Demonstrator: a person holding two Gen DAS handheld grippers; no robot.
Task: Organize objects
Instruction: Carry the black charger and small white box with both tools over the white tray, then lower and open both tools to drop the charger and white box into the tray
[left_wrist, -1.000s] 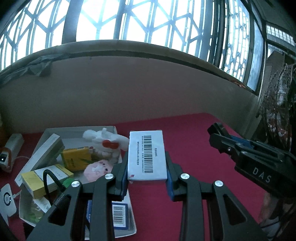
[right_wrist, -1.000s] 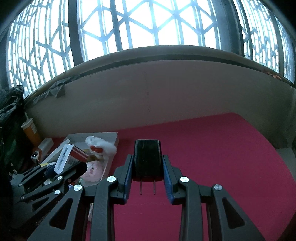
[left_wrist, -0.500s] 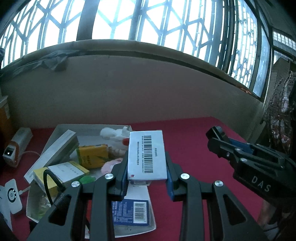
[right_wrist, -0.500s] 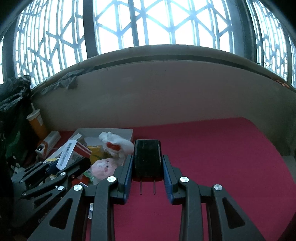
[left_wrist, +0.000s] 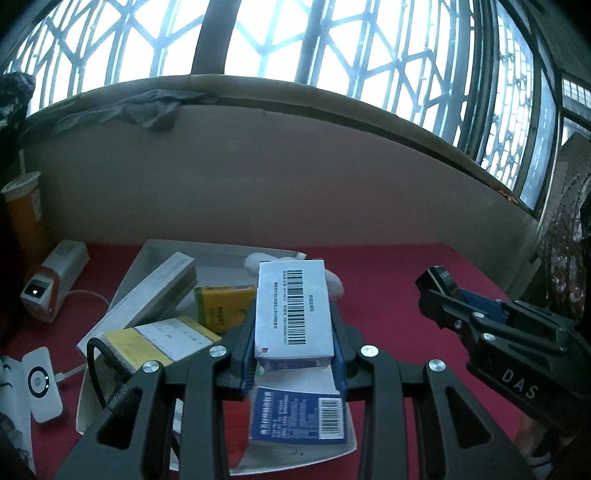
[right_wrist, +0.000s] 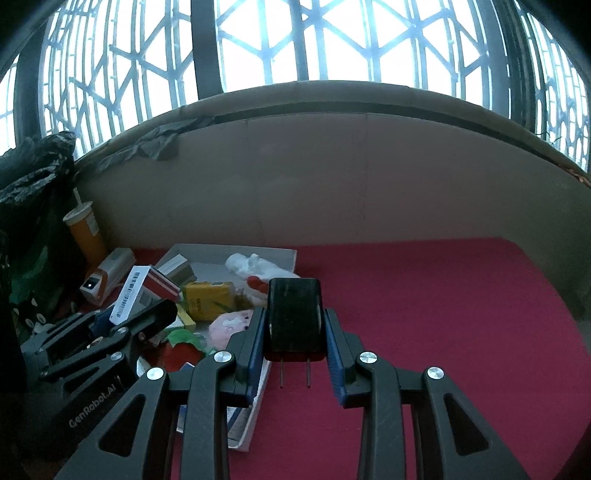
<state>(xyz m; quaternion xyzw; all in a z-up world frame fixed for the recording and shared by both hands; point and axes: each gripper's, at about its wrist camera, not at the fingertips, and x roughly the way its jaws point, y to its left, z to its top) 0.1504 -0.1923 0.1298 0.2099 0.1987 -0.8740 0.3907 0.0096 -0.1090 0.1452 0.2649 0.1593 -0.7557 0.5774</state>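
Left gripper (left_wrist: 293, 332) is clamped on a white barcoded box (left_wrist: 292, 310), held above the shallow tray (left_wrist: 147, 254). Right gripper (right_wrist: 295, 332) is clamped on a black plug adapter (right_wrist: 294, 319), its 2 prongs pointing near, above the red tablecloth (right_wrist: 443, 314).

The red tabletop (right_wrist: 443, 295) looks matt, like felt or cloth. The barcoded box (left_wrist: 293, 314) is smooth, faintly glossy cardboard. The black charger (right_wrist: 294, 321) seems matt plastic with bare metal prongs. The white toy (right_wrist: 255, 266) looks plush.
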